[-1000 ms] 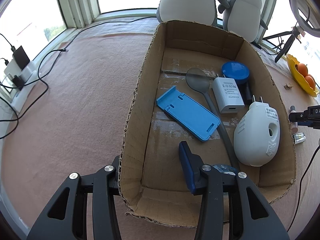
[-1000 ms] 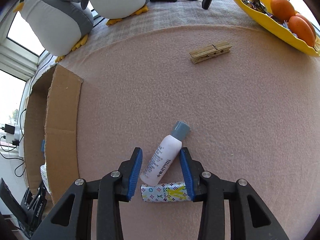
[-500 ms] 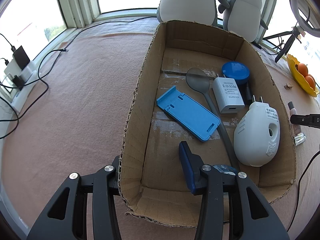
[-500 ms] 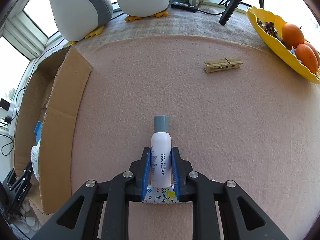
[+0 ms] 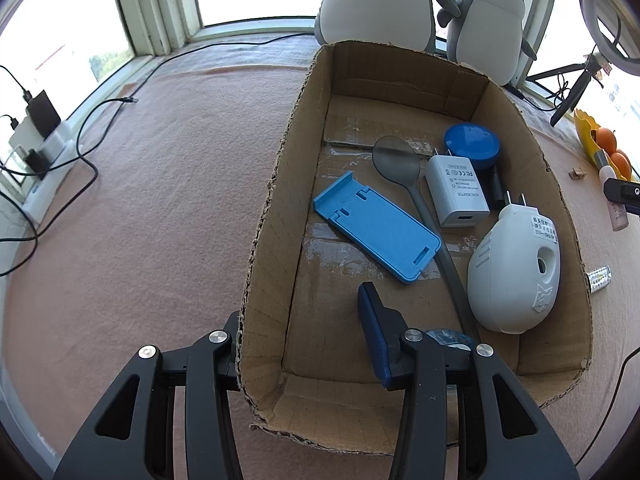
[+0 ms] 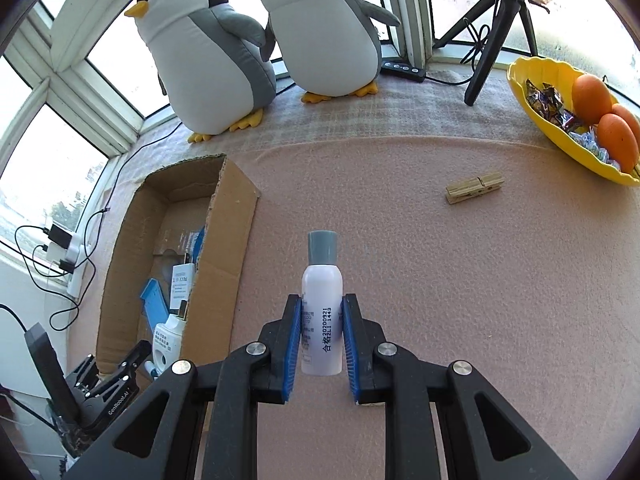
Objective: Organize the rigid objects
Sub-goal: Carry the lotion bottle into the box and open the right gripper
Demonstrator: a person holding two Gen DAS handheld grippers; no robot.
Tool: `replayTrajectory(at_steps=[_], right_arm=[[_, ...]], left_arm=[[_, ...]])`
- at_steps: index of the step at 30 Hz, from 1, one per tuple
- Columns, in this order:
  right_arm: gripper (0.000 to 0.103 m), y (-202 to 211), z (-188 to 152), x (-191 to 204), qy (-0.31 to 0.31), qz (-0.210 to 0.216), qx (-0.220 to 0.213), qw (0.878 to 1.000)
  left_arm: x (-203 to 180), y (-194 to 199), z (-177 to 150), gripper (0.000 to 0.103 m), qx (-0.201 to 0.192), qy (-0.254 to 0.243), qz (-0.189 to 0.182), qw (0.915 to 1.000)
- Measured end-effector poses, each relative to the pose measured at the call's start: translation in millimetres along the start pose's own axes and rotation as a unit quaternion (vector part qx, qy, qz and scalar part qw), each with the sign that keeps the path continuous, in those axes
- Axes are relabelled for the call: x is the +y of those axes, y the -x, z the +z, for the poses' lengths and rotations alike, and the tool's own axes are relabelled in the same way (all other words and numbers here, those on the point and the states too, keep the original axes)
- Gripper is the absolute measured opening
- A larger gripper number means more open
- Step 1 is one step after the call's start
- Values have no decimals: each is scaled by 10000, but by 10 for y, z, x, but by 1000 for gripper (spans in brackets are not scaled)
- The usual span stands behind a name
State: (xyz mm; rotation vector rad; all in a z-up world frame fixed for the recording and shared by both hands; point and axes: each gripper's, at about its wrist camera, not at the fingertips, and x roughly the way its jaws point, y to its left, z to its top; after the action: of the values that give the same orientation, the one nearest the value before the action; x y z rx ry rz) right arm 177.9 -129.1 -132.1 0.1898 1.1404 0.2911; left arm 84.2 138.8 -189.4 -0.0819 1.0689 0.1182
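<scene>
Right gripper clamps the white grey-capped spray bottle, lifted over pink felt, with the brown cardboard box at 10 o'clock. Left gripper is spread wide, straddling the box wall. Several items are already boxed; the wooden clothespin at 2 o'clock and this bottle remain.

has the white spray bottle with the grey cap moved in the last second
Yes. The white spray bottle, shut in the right gripper, has lifted off the pink cloth.

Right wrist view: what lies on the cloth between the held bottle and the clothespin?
Nothing: in the right wrist view only bare pink cloth separates the bottle from the clothespin.
</scene>
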Motion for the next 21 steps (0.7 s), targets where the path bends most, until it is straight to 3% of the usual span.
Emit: replayTrajectory(at_steps=[10, 15, 21], right_arm=[[18, -112, -2, 877, 719, 733, 136, 9946], [18, -266, -24, 1229, 1123, 789, 294, 9901], [18, -442, -24, 1394, 1173, 888, 501, 9879]], left_arm=[[11, 2, -11, 43, -4, 19, -21, 10000], [6, 5, -12, 43, -1, 50, -47, 10000], [-1, 7, -14, 43, 0, 68, -66, 10000]])
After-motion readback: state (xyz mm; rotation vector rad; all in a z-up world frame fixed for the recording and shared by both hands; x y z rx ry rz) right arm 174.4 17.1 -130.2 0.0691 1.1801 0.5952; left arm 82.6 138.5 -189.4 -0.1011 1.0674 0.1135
